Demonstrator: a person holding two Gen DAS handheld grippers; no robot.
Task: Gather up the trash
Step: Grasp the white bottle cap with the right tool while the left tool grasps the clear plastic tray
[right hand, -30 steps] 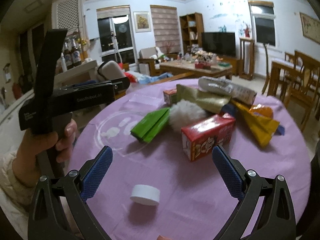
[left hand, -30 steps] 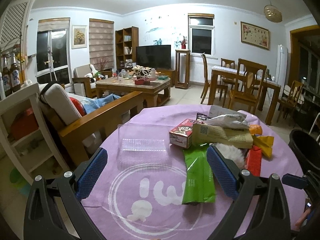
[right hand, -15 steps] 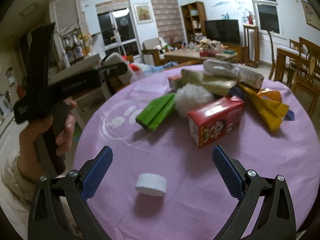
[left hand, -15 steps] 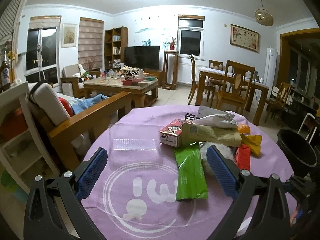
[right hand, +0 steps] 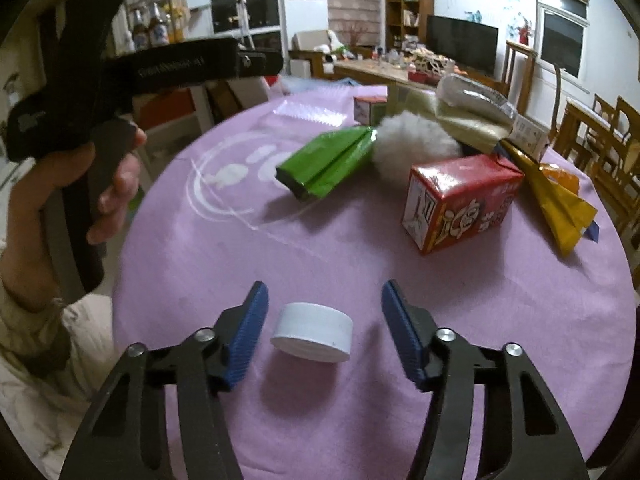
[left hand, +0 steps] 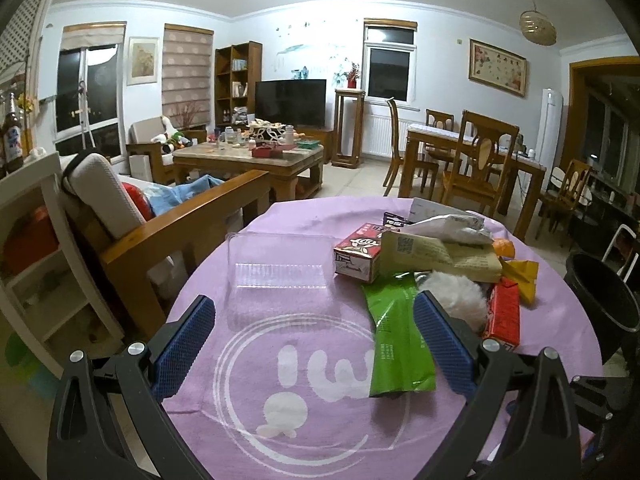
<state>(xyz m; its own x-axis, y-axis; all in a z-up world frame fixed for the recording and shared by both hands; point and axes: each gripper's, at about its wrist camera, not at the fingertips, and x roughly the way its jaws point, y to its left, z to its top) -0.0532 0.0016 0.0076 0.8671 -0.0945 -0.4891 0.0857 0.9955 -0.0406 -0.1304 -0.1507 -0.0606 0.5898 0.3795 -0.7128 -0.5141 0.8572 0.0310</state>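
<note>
White cap [right hand: 312, 337] is bracketed by the right gripper [right hand: 322, 330] — jaws apart, untouched; closing is judged next. Left gripper [left hand: 314, 346] is held open over the table [left hand: 280, 420].

The bench [right hand: 360, 240] wears a lilac cloth with a white ringed logo. The cap [right hand: 312, 332] is white. The pouch [right hand: 328, 162] is bright green, the carton [right hand: 460, 204] red with white cartoon print, the wrapper [right hand: 556, 204] yellow, the puff [right hand: 412, 148] white. The tray [left hand: 276, 276] is clear. The bin [left hand: 604, 292] is black. Both hand-held grippers have black frames and blue ribbed pads [right hand: 246, 332].
</note>
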